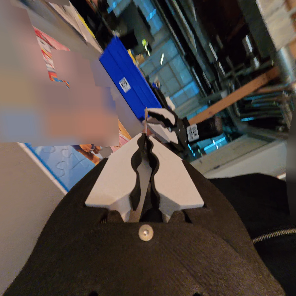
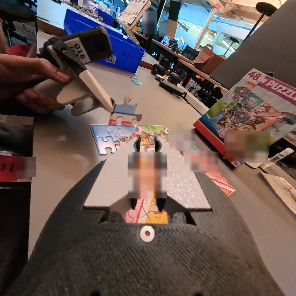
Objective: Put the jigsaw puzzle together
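The left gripper [image 2: 112,106] has its fingers clamped together on a single loose puzzle piece [image 2: 124,112], blue and white with red tabs, held in the air just above the far edge of the assembled puzzle [image 2: 108,136]. In the left wrist view the same piece shows only edge-on, as a thin sliver [image 1: 145,121] rising from the closed tips. A hand [image 2: 27,80] grips that tool, whose body carries a white sticker with printed characters.

The right gripper [image 2: 147,144] hovers over the assembled puzzle with its fingers a little apart and nothing pressed between them; mosaic patches cover much of the gap.

The puzzle box [image 2: 249,115] stands tilted to the right, printed with cartoon dogs, a number and a title; blur hides its lower part. A blue bin [image 2: 112,46] with a small label sits at the back of the grey table [image 2: 64,152], and a few more loose pieces [image 2: 135,80] lie beyond on the tabletop. A dark flat device [image 2: 169,86] lies farther off, too blurred to name.

The room is a cluttered workshop with long benches, cardboard boxes and bright windows. The left wrist view is steeply tilted and motion-blurred, largely masked on its left side.
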